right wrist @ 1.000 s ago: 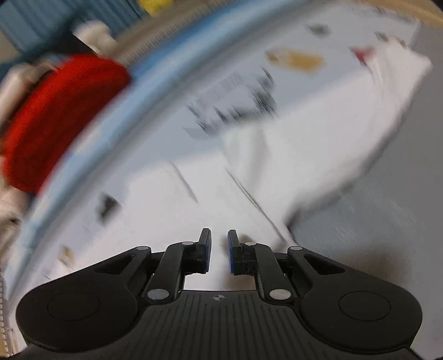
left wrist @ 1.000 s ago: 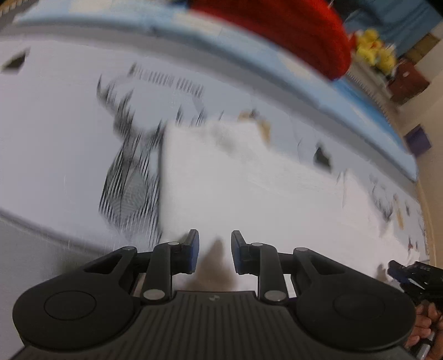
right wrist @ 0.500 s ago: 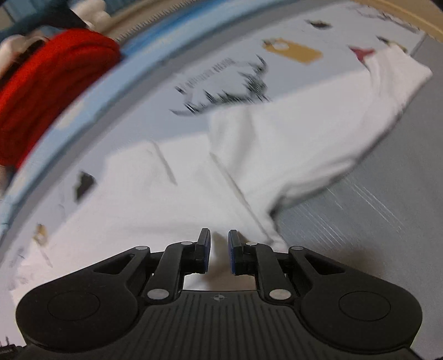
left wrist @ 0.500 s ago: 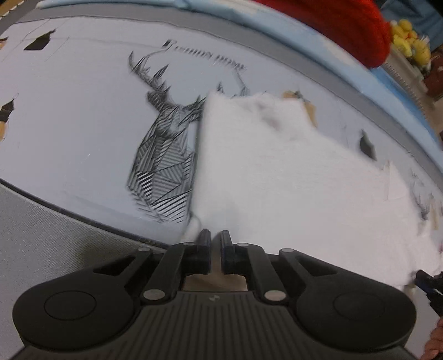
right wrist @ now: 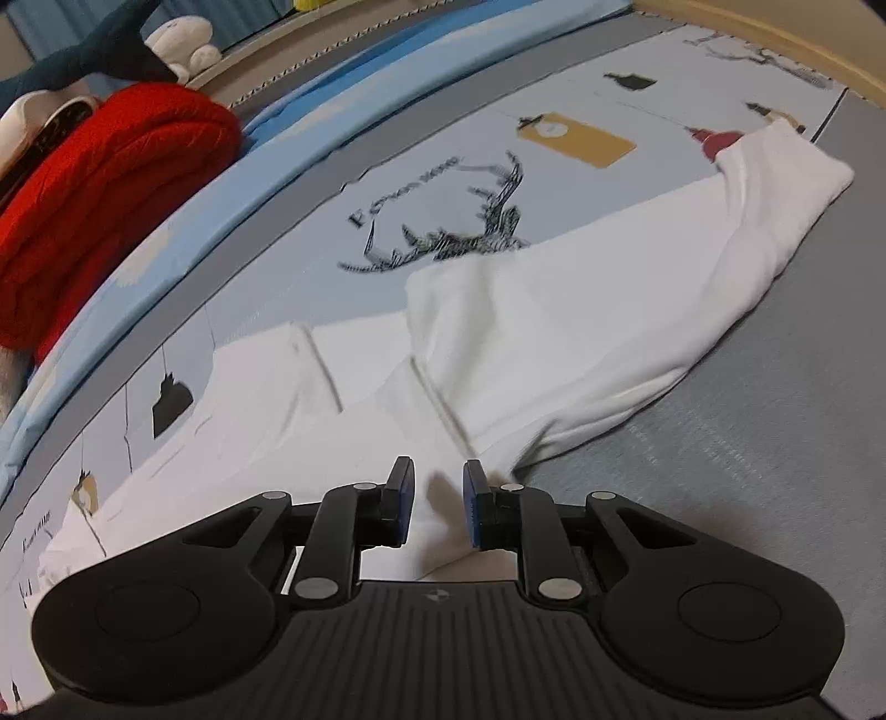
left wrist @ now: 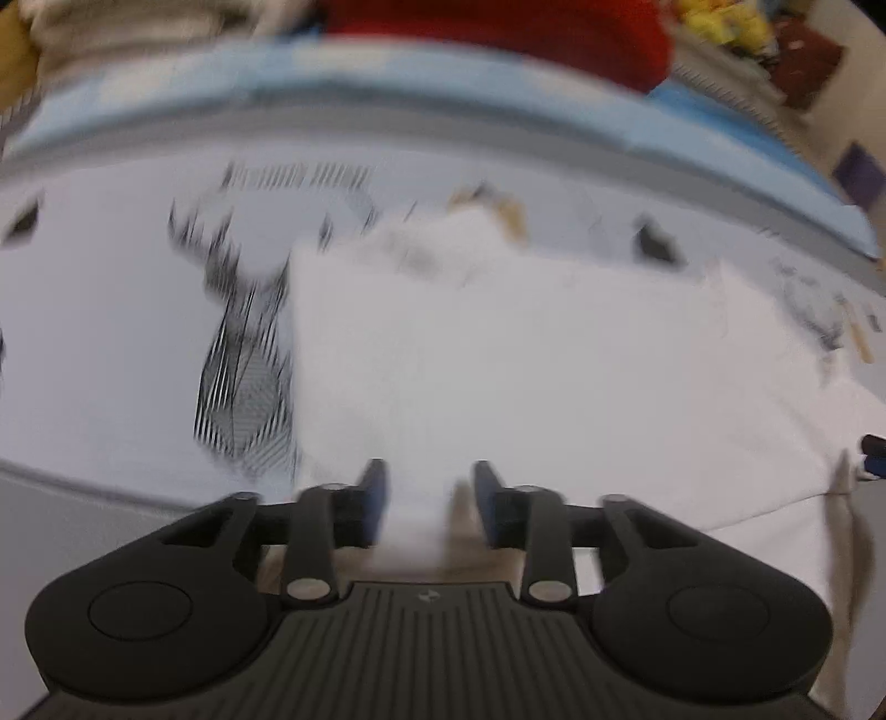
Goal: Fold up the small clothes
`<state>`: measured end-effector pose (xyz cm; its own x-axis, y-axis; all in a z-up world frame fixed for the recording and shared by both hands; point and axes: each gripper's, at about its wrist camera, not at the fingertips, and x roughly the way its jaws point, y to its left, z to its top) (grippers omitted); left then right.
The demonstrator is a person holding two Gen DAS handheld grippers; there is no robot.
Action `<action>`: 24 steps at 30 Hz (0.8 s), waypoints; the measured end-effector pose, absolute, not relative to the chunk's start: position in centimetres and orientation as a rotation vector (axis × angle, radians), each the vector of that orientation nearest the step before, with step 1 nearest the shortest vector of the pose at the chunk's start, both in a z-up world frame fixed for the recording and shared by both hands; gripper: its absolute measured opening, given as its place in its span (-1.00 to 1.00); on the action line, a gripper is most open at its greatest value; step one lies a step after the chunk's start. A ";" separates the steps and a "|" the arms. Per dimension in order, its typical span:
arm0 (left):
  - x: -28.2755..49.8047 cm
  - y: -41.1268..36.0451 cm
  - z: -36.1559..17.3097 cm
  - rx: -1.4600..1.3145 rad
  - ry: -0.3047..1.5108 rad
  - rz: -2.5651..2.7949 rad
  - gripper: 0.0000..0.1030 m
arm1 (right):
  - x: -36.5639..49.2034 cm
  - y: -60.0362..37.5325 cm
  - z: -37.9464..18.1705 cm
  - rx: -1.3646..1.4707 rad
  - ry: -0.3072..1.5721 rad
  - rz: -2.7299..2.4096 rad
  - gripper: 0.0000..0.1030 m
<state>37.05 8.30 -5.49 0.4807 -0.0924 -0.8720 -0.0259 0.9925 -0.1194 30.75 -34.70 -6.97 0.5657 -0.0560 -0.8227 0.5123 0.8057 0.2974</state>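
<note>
A white garment (left wrist: 526,376) lies on a pale printed bedsheet (left wrist: 111,343); the left wrist view is blurred. My left gripper (left wrist: 426,498) is open over the garment's near edge, with a bit of white cloth between the jaws. In the right wrist view the garment (right wrist: 581,310) lies partly folded, one sleeve (right wrist: 775,188) reaching to the far right. My right gripper (right wrist: 437,501) is open at the near hem, with cloth lying between its blue pads (right wrist: 401,498).
A red knitted blanket (right wrist: 94,205) lies on a blue mattress edge (right wrist: 332,127) at the back. A deer print (right wrist: 454,232) marks the sheet beside the garment. Grey fabric (right wrist: 747,443) lies to the right. Plush toys (right wrist: 177,39) sit behind.
Both grippers have opened: the left was shut on the garment's edge half a second ago, the right was nearly shut. The garment now lies looser on the sheet.
</note>
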 end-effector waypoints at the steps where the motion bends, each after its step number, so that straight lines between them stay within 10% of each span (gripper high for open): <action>1: 36.9 8.0 -4.8 -0.132 1.047 -0.067 0.05 | 30.6 -34.7 -6.7 0.547 0.910 -0.351 -0.55; 24: 35.4 2.4 -4.3 -0.022 0.997 -0.165 0.40 | 26.2 -46.8 -3.9 0.518 0.747 -0.400 -0.22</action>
